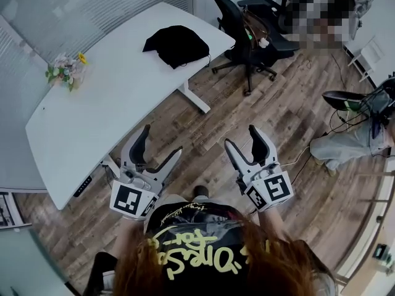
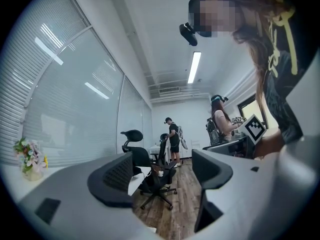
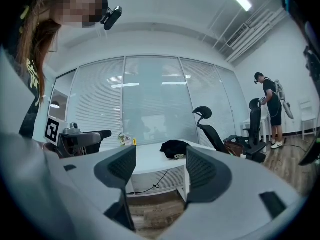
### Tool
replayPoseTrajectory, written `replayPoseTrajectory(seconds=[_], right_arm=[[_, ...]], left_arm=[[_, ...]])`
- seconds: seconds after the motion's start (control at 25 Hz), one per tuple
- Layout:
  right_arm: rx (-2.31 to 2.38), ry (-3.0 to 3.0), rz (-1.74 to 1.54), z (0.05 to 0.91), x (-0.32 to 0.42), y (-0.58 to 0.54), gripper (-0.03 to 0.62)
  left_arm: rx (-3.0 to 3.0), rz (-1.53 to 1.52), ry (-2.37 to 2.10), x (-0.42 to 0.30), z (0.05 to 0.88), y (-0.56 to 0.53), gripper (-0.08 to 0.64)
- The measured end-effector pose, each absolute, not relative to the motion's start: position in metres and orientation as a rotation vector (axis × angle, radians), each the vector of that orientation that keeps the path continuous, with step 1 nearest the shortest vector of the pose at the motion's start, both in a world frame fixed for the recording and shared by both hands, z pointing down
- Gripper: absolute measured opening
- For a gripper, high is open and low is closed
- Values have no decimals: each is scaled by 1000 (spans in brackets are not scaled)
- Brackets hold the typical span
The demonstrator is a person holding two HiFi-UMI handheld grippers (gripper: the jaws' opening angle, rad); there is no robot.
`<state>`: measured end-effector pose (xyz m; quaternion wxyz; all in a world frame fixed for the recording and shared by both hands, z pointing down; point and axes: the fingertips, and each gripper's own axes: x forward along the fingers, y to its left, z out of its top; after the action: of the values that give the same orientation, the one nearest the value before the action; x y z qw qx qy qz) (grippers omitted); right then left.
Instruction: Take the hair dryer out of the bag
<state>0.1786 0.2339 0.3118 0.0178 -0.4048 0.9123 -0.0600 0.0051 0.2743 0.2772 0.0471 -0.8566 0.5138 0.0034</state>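
The bag (image 1: 176,44) is soft and black, and it lies near the far end of the white bench (image 1: 111,97). It could slide on the smooth top if only one side gets pulled. It could even slip off the end toward the chair (image 1: 244,26). If nothing holds the bag down, the whole bag may lift up with the hair dryer inside. A cord might also catch in the opening, but I can't see one.

The hair dryer does not show in any view. It is probably inside the bag, but that is a guess.

The left hand-held gripper (image 1: 162,140) has its jaws wide apart with nothing between them. The right hand-held gripper (image 1: 241,135) is the same, spread and empty. Both are held up close to the person's body, over the wood floor, not over the bench. The bag is well apart from both of them, up ahead and a bit to the left. The flowers (image 1: 65,69) stand at the bench's left side, away from the bag.
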Motion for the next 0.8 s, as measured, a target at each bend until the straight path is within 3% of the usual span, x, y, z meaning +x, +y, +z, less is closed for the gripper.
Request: replayPoseTrajectory(seconds=[0.8], right_arm=[[-1201, 2858, -184, 310, 145, 210, 295]], left_arm=[[-2591, -66, 1610, -26, 281, 256, 350]])
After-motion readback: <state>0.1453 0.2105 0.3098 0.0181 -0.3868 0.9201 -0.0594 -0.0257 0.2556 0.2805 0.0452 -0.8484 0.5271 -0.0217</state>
